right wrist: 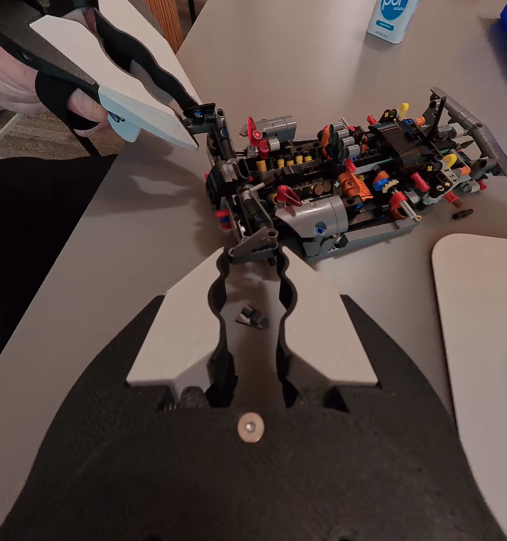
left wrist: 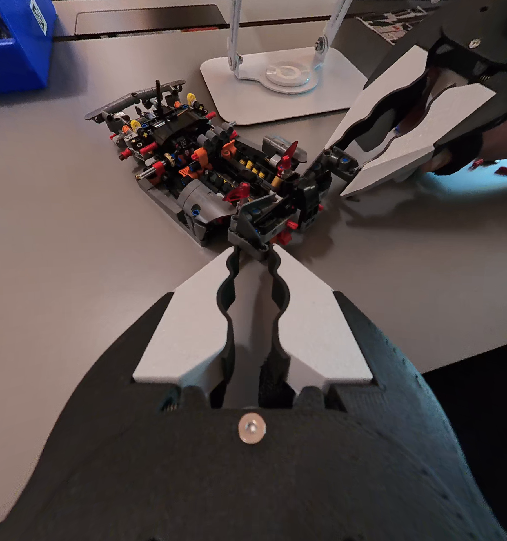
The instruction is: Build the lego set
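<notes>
A partly built lego car [left wrist: 188, 164] lies on the grey table, with black, grey, red, orange and yellow parts. My left gripper [left wrist: 253, 250] is shut on a grey frame piece [left wrist: 248, 241] at the car's near end corner. My right gripper [left wrist: 338, 171] reaches in from the upper right and grips a dark grey piece [left wrist: 338, 158] at the other corner of that end. In the right wrist view the car [right wrist: 349, 181] lies ahead. My right gripper [right wrist: 252, 250] is shut on a dark grey angled panel [right wrist: 255, 244]. My left gripper [right wrist: 198, 126] holds a black corner piece [right wrist: 201, 115] at the upper left.
A small loose dark piece [right wrist: 252, 319] lies on the table under my right gripper. A black pin [right wrist: 463, 213] lies by the car's far end. A white stand base [left wrist: 275, 85], a blue bin [left wrist: 12, 52] and a white bottle [right wrist: 390, 17] stand around. The table edge [right wrist: 71, 228] runs on the left. The tips of one gripper are about 10 cm away from the tips of the other.
</notes>
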{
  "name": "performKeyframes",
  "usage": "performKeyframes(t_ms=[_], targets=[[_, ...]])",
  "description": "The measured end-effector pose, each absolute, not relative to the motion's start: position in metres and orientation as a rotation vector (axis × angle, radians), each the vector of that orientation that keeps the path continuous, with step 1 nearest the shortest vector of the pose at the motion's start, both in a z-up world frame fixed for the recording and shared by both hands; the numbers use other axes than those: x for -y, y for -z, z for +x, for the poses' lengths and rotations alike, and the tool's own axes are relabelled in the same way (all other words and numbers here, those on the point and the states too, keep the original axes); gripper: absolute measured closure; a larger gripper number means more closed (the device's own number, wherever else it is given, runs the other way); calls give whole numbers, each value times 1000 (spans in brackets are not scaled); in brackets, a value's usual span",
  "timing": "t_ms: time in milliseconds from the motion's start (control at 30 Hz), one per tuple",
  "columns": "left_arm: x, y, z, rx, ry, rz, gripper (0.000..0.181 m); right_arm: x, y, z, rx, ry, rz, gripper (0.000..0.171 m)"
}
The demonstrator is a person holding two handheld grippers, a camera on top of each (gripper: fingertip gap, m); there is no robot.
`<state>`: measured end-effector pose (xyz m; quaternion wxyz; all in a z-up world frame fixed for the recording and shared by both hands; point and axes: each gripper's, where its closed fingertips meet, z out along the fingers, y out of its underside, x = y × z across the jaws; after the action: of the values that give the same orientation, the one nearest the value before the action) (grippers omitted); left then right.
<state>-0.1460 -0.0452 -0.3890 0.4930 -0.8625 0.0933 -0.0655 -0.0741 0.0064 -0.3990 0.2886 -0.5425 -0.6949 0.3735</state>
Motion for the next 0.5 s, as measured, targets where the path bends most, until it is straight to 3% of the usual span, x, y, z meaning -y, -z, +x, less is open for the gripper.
performKeyframes(t_ms=[500], targets=[[43, 388, -154, -147, 184, -2081, 161, -17, 402, -68, 1888, -894, -1444, 145]])
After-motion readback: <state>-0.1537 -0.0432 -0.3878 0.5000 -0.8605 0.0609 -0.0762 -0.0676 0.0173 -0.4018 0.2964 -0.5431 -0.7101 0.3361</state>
